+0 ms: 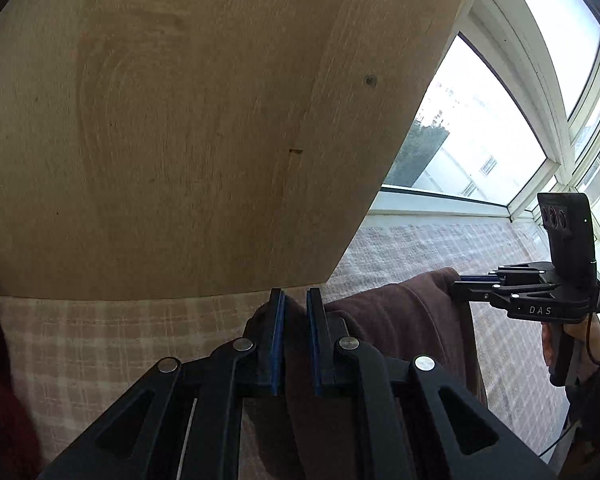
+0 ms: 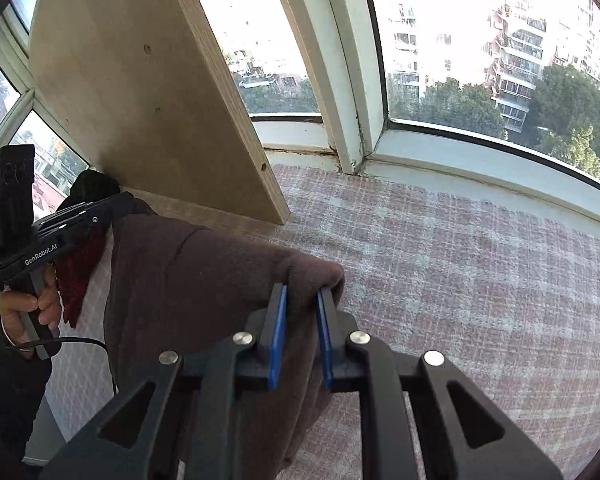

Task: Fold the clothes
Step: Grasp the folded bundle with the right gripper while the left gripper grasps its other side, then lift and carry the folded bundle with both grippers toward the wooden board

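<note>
Facing wooden panel [image 1: 160, 120] leftward; tower blocks [image 2: 520, 40] rightward only.

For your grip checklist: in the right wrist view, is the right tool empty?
No, the right tool is clamped on a fold of the brown garment.

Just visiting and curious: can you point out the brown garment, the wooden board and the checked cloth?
brown garment [image 2: 204, 276], right wrist view, its hanging front
wooden board [image 1: 160, 120], left wrist view, its broad face
checked cloth [image 2: 460, 260], right wrist view, a bare patch

A checked cloth [image 2: 480, 264] covers the surface; an upright wooden board [image 1: 160, 120] stands left, bright bay windows [image 2: 480, 40] far behind.
</note>
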`<action>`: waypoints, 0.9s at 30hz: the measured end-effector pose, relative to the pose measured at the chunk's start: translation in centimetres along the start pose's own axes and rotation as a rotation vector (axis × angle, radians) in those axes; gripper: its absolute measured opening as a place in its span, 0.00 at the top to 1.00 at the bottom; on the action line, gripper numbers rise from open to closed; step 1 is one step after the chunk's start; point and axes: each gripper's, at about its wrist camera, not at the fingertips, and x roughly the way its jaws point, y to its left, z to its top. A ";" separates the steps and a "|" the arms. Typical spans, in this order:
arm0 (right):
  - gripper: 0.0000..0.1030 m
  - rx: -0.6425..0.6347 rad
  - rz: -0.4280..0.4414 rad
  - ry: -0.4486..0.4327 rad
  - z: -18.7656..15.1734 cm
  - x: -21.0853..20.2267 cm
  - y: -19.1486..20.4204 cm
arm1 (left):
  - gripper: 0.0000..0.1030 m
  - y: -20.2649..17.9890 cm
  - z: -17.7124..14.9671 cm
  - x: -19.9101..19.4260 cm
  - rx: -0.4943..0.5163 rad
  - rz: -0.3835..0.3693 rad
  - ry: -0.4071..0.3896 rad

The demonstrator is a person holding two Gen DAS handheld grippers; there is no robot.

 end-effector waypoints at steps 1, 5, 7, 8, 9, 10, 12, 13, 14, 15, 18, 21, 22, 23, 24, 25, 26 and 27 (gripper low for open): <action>0.83 0.010 -0.005 0.034 0.2 1.3 -0.5 | 0.91 0.2 -0.2 0.2 0.005 0.001 0.005; 0.61 0.011 -0.017 0.015 -0.1 1.4 -1.2 | 0.91 0.9 -0.7 -0.9 0.070 0.051 -0.008; 0.55 0.013 -0.017 -0.008 -0.3 0.0 -1.4 | 0.91 1.5 -0.8 -2.2 0.078 0.051 -0.003; 0.54 0.019 -0.028 -0.020 -0.6 -0.9 -1.6 | 0.91 1.7 -1.2 -2.9 0.073 0.035 0.005; 0.54 0.026 -0.040 -0.032 -1.0 -1.9 -1.7 | 0.91 1.9 -1.8 -3.4 0.065 0.014 0.021; 0.54 0.023 -0.043 -0.043 -1.6 -2.9 -1.5 | 0.91 1.8 -2.6 -3.7 0.061 -0.009 0.042; 0.53 -0.004 -0.037 -0.033 -3.1 -3.9 -0.5 | 0.87 1.3 -4.8 -4.0 0.056 -0.042 0.089; 0.53 -0.015 -0.037 -0.026 -4.3 -4.2 0.1 | 0.85 1.0 -6.1 -4.1 0.052 -0.065 0.113; 0.53 -0.021 -0.037 -0.016 -5.4 -4.4 0.6 | 0.81 0.7 -7.3 -3.9 0.042 -0.087 0.136; 0.52 -0.012 -0.028 -0.004 -6.7 -4.4 1.0 | 0.76 0.5 -8.5 -3.8 0.027 -0.107 0.158; 0.49 0.046 0.058 0.040 -9.6 -3.4 1.5 | 0.72 0.3 -11.5 -2.8 -0.033 -0.177 0.232; 0.49 0.107 0.112 0.074 -11.1 -1.7 1.1 | 0.70 0.8 -12.2 -1.5 -0.114 -0.217 0.251; 0.49 0.126 0.132 0.076 -11.0 -1.4 0.8 | 0.69 1.2 -12.0 -1.4 -0.143 -0.239 0.251; 0.49 0.144 0.153 0.078 -10.9 -1.0 0.4 | 0.68 1.6 -11.8 -1.2 -0.166 -0.244 0.251; 0.48 0.151 0.159 0.077 -10.6 -1.0 0.1 | 0.68 1.8 -11.5 -1.3 -0.183 -0.251 0.248; 0.47 0.157 0.163 0.077 -10.3 -1.0 -0.2 | 0.68 2.1 -11.2 -1.3 -0.196 -0.253 0.241; 0.47 0.163 0.168 0.076 -10.0 -1.0 -0.5 | 0.67 2.4 -10.9 -1.5 -0.209 -0.250 0.232; 0.46 0.169 0.172 0.075 -9.7 -1.1 -0.7 | 0.67 2.7 -10.6 -1.7 -0.222 -0.260 0.228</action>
